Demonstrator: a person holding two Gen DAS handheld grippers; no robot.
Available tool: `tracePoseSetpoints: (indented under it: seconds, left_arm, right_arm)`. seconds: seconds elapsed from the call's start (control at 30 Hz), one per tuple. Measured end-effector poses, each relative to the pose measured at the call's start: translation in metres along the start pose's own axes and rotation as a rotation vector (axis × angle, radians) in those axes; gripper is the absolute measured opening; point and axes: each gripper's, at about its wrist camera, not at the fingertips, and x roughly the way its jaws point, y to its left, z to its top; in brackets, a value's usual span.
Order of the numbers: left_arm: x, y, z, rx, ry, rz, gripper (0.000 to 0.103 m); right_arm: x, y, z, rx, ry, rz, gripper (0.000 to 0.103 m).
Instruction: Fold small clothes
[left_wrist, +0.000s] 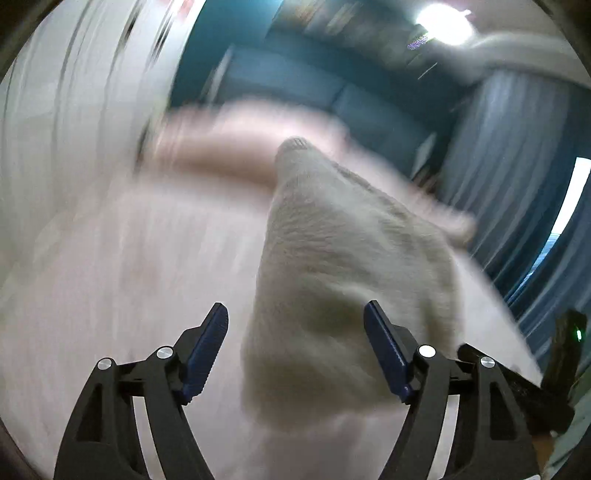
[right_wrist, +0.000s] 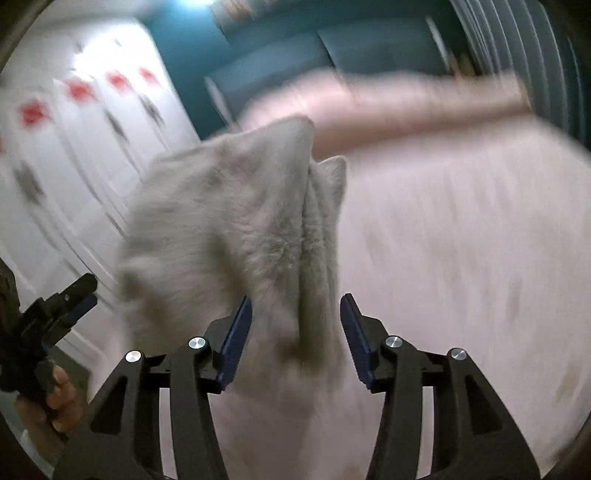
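**Knitted garment between parted jaws over a pink bed**

Nearest in the left wrist view, the left gripper (left_wrist: 295, 347) is seen with its jaws set wide apart. A cream knitted garment (left_wrist: 343, 258) passes through the gap, yet neither blue pad (left_wrist: 207, 350) is pressed against the cloth; a clear space is left on the one side, and on the other the pad is only overlapped by the fabric from behind. Nothing is gripped.

In the right wrist view, the right gripper (right_wrist: 295, 339) is held with its jaws partly open, narrower than the left. The same garment (right_wrist: 236, 229) lies between the pads (right_wrist: 236, 343), a deep fold running down its middle, and a gap is visible on each side of the cloth. No grip is shown here either.

At the lower left edge of that view, the other gripper is seen held in a hand (right_wrist: 62, 391).

Beneath and beyond the garment a pale pink bed cover (left_wrist: 129, 266) is spread, heavily smeared by blur. Whether the garment rests on it or hangs just above cannot be told.

Farther back a pink pillow (right_wrist: 424, 103) lies across the bed. Behind it a teal wall (left_wrist: 207, 44) is seen, with a white wardrobe (right_wrist: 74, 147) carrying red marks to one side and grey-blue curtains (left_wrist: 517, 155) to the other. No containers are made out.
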Motion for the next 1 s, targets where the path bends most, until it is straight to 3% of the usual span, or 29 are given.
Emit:
tracePoseSetpoints:
  seconds: [0.03,0.07,0.17,0.23,0.27,0.4,0.47,0.6,0.67,0.7,0.73,0.8,0.9,0.93,1.0]
  left_arm:
    - [0.024,0.028,-0.031,-0.080,0.107,0.032,0.071]
    - [0.032,0.047,-0.052,-0.134,0.148,0.030,0.071]
    - [0.028,0.083,-0.085,-0.228,0.188,0.015,0.071]
    - [0.024,0.092,-0.066,-0.252,0.155,-0.005,0.072]
    - [0.025,0.092,-0.052,-0.254,0.131,-0.016,0.072]
    - [0.044,0.083,-0.005,-0.282,0.060,-0.095,0.083]
    - [0.070,0.076,0.014,-0.275,0.085,-0.117,0.084]
    - [0.125,0.072,0.014,-0.289,0.211,-0.124,0.084]
    - [0.145,0.077,0.002,-0.306,0.258,-0.099,0.081]
    - [0.152,0.077,-0.003,-0.304,0.273,-0.097,0.069]
    - [0.154,0.075,-0.006,-0.296,0.272,-0.094,0.067]
    - [0.140,0.069,-0.005,-0.280,0.221,-0.093,0.060]
    - [0.122,0.057,0.000,-0.221,0.160,-0.093,0.052]
    - [0.125,0.055,0.000,-0.202,0.161,-0.077,0.052]
    - [0.137,0.046,-0.009,-0.127,0.192,0.009,0.055]
  right_arm:
    - [0.020,-0.020,-0.035,0.043,0.075,-0.039,0.049]
    - [0.027,-0.031,-0.054,0.063,0.106,-0.052,0.049]
    - [0.020,-0.050,-0.079,0.075,0.128,-0.077,0.050]
    - [0.012,-0.046,-0.060,0.060,0.074,-0.075,0.070]
    - [0.009,-0.040,-0.046,0.054,0.046,-0.073,0.075]
    - [0.042,-0.029,0.010,0.094,0.030,0.018,0.084]
    - [0.064,-0.028,0.023,0.099,0.064,0.031,0.086]
    - [0.137,-0.024,0.026,0.110,0.198,-0.004,0.086]
    - [0.161,-0.027,0.018,0.118,0.270,0.005,0.069]
    - [0.171,-0.023,0.019,0.108,0.299,0.050,0.049]
    - [0.170,-0.017,0.023,0.088,0.288,0.036,0.033]
    - [0.154,0.001,0.042,0.001,0.231,0.032,0.029]
    - [0.110,0.020,0.064,-0.099,0.068,0.079,0.029]
    - [0.112,0.016,0.062,-0.113,0.053,0.052,0.030]
    - [0.147,-0.002,0.043,-0.140,0.160,-0.070,0.032]
